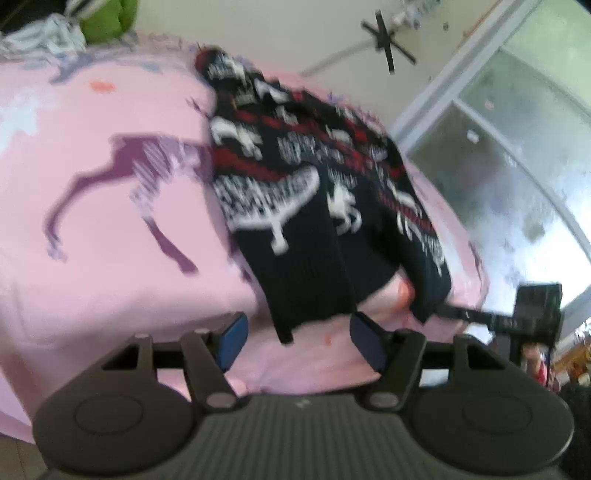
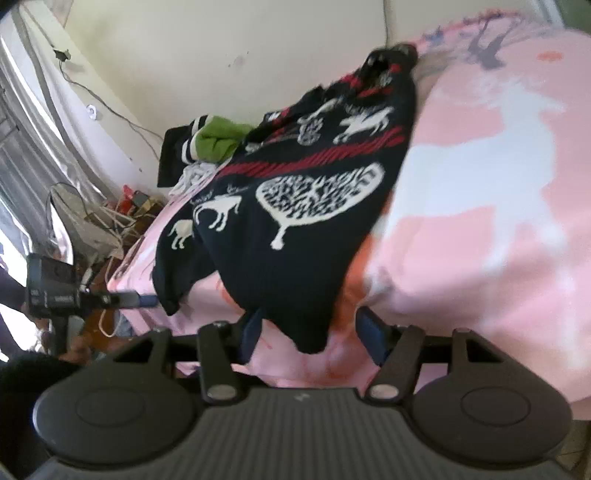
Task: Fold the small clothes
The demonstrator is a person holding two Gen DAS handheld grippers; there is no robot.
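Observation:
A small dark knitted sweater (image 1: 306,192) with white animal and tree patterns and red stripes lies on a pink bedspread (image 1: 110,258). My left gripper (image 1: 297,339) is open, its blue pads either side of the sweater's near hem corner, not clamped. In the right wrist view the sweater (image 2: 295,206) hangs toward me, and my right gripper (image 2: 312,338) is open around its lower corner. The right gripper (image 1: 480,314) also shows in the left wrist view at the sweater's other corner. The left gripper (image 2: 144,300) shows in the right wrist view at the far corner. Both views are motion-blurred.
A pile of clothes with a green piece (image 2: 218,142) lies at the head of the bed, also in the left wrist view (image 1: 107,18). Cables and clutter (image 2: 110,218) sit on the floor by the wall. A glass door (image 1: 517,147) stands beyond the bed.

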